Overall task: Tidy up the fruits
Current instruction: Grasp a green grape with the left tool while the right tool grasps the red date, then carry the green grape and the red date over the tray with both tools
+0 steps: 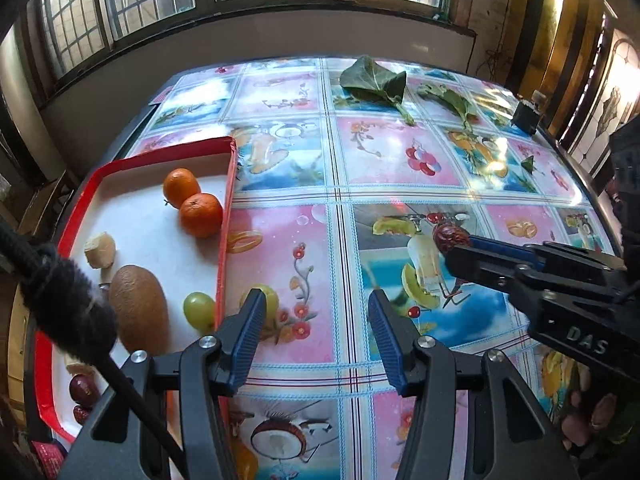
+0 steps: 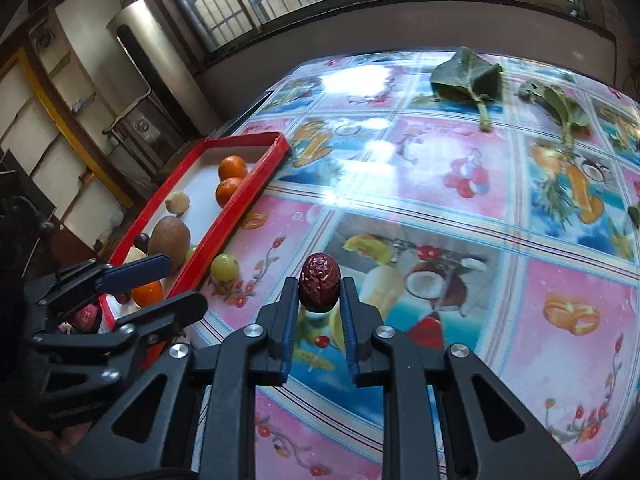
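Right gripper (image 2: 320,292) pinching wrinkled dark-red jujube (image 2: 320,288) above patterned tablecloth (image 2: 460,240); left gripper (image 1: 316,316) hovering spread near red-rimmed tray (image 1: 226,216).

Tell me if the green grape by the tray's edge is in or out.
Out. The grape sits on the tablecloth just outside the red tray.

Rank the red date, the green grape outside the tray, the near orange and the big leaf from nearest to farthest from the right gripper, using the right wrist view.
1. Red date: held in the right gripper.
2. Green grape: left, beside the tray.
3. Near orange: farther left, inside the tray.
4. Big leaf: far end of the table.
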The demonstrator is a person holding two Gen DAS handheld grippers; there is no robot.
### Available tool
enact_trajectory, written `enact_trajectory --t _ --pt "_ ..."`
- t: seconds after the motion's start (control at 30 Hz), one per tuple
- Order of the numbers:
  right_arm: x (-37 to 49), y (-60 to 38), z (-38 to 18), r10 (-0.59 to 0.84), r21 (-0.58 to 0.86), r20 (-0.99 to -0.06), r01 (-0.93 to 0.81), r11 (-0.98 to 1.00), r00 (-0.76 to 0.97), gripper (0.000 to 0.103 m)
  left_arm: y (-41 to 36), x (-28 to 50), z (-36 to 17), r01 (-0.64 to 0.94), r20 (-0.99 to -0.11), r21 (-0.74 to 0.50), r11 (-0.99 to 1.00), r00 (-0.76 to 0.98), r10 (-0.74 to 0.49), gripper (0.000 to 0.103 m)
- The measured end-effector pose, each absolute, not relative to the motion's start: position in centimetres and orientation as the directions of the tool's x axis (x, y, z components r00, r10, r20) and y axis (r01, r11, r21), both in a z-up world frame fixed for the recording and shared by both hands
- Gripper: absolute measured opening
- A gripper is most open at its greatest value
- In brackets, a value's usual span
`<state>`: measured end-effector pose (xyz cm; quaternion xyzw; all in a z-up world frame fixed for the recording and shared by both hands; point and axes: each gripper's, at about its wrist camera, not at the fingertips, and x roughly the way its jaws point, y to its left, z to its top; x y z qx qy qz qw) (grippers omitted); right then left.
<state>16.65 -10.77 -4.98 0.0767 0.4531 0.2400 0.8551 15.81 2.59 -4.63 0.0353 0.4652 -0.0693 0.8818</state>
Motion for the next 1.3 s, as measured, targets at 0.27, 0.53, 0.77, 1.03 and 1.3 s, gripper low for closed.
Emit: enact_trajectory --t 0.27,0.53,0.77,1.03,1.3 --pt "16.2 -12.4 -4.2 0.508 0.395 -0.711 -0.323 0.860 0.486 0.022 3.2 17.1 -5.6 0.095 -0.817 0.080 0.992 0.577 0.011 0.049" --pt "16.0 -12.7 -3.9 0.529 0.423 -0.693 -0.318 0.848 0.489 0.022 4.6 16.0 -4.1 0.168 -0.786 0.015 0.986 0.611 -0.092 0.025" --pt "14.7 -13.4 -2.8 0.569 0.469 -0.645 -0.324 0.822 0.510 0.023 4.3 17.1 -5.0 0.254 -0.826 0.011 0.967 0.548 -0.134 0.025" --pt "14.0 -13.8 -2.0 0.610 0.504 -0.602 -0.347 0.791 0.515 0.023 4.2 17.1 -5.8 0.288 -0.841 0.127 0.949 0.538 -0.051 0.026" --pt "14.1 -14.3 -2.1 0.633 0.536 -0.584 -0.345 0.771 0.508 0.023 3.2 16.3 -6.9 0.399 -0.864 0.181 0.899 0.502 -0.049 0.036"
